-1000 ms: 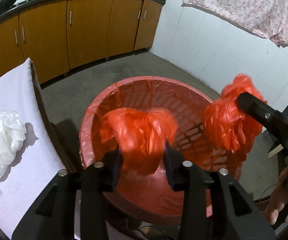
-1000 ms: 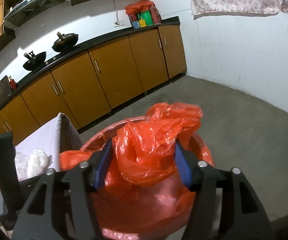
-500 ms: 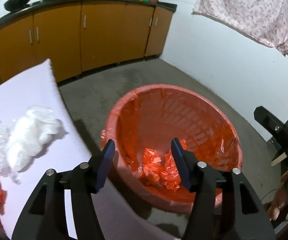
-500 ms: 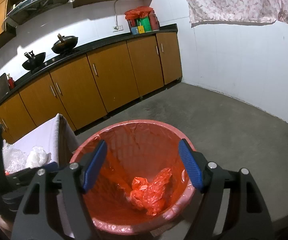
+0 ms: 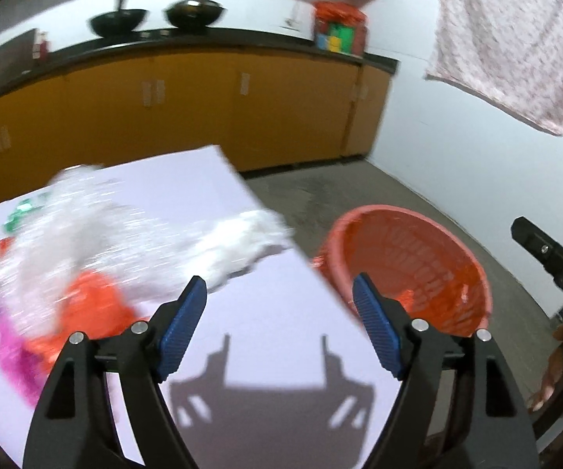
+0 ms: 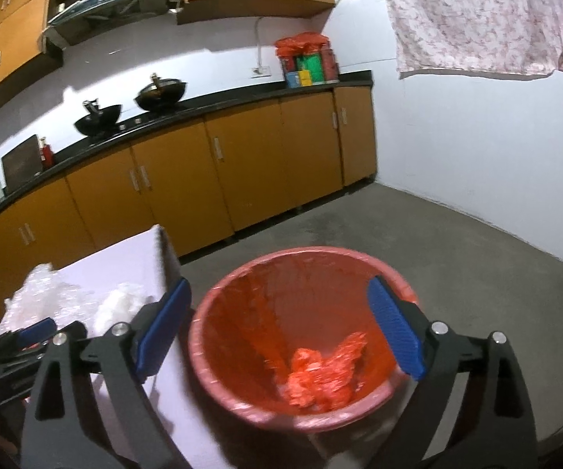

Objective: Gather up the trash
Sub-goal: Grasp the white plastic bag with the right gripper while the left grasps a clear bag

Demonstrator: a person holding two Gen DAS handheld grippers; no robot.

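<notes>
A red bin (image 6: 301, 336) lined with red plastic stands on the floor beside the white table; red plastic bags (image 6: 320, 375) lie in its bottom. It also shows in the left wrist view (image 5: 410, 269). My left gripper (image 5: 279, 332) is open and empty above the white table (image 5: 273, 332). Ahead of it lie white plastic trash (image 5: 242, 242), bubble wrap (image 5: 66, 226), an orange bag (image 5: 90, 305) and pink plastic (image 5: 11, 355), all blurred. My right gripper (image 6: 279, 332) is open and empty over the bin.
Orange cabinets (image 6: 211, 172) under a black counter with two woks (image 6: 160, 92) run along the back wall. A floral cloth (image 6: 476, 19) hangs on the white wall. The floor (image 6: 457, 258) is grey concrete.
Both grippers opened and dropped their red bags into the bin. My left gripper then swung left from the bin to above the table. My right gripper stays over the bin.
</notes>
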